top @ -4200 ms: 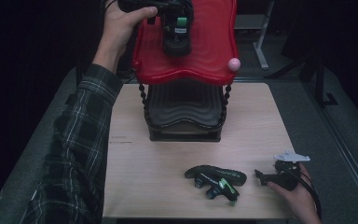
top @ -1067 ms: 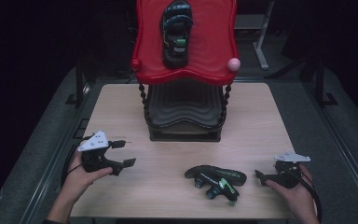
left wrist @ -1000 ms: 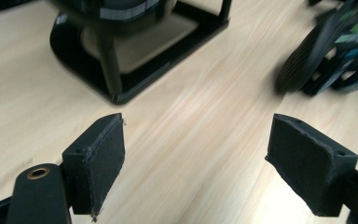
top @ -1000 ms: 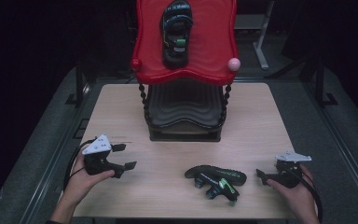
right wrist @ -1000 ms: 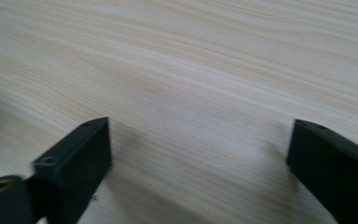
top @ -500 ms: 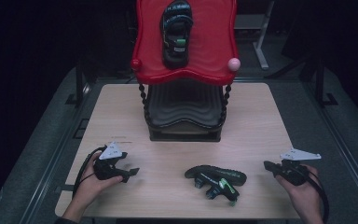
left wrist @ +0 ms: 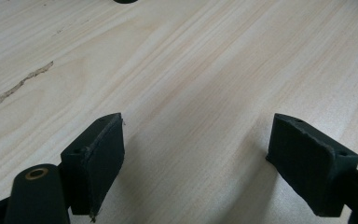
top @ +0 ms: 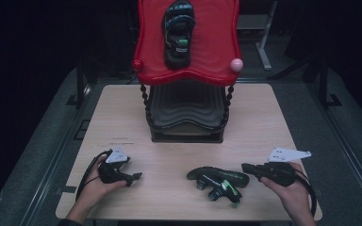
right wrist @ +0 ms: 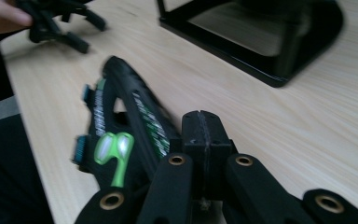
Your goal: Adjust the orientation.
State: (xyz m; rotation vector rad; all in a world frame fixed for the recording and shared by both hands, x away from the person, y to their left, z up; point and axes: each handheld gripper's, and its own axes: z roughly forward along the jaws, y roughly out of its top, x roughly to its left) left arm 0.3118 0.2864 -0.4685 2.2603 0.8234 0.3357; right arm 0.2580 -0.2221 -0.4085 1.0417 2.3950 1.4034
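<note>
One black sandal with green trim [top: 218, 180] lies on its side on the wooden table [top: 264, 122] near the front edge; the right gripper view shows the sandal [right wrist: 121, 126] just left of the jaws. A matching sandal [top: 178, 32] rests on the red top shelf [top: 217, 61] of a stand. My right gripper [top: 246, 167] sits just right of the table sandal, apart from it, and in its own view the right gripper [right wrist: 200, 128] has its pads pressed together on nothing. My left gripper [top: 135, 177] rests at the front left, and in its own view the left gripper [left wrist: 196, 144] is open over bare wood.
The stand's black lower shelf [top: 185, 115] and base [right wrist: 261, 51] occupy the table's middle back. A pink knob [top: 236, 64] and a red knob [top: 137, 64] stick out at the red shelf's front corners. Dark floor surrounds the table.
The left hand came down from the top shelf, where the sandal stays, and brought its gripper to the front left of the table, sliding nearer and rightward. The right gripper barely shifted.
</note>
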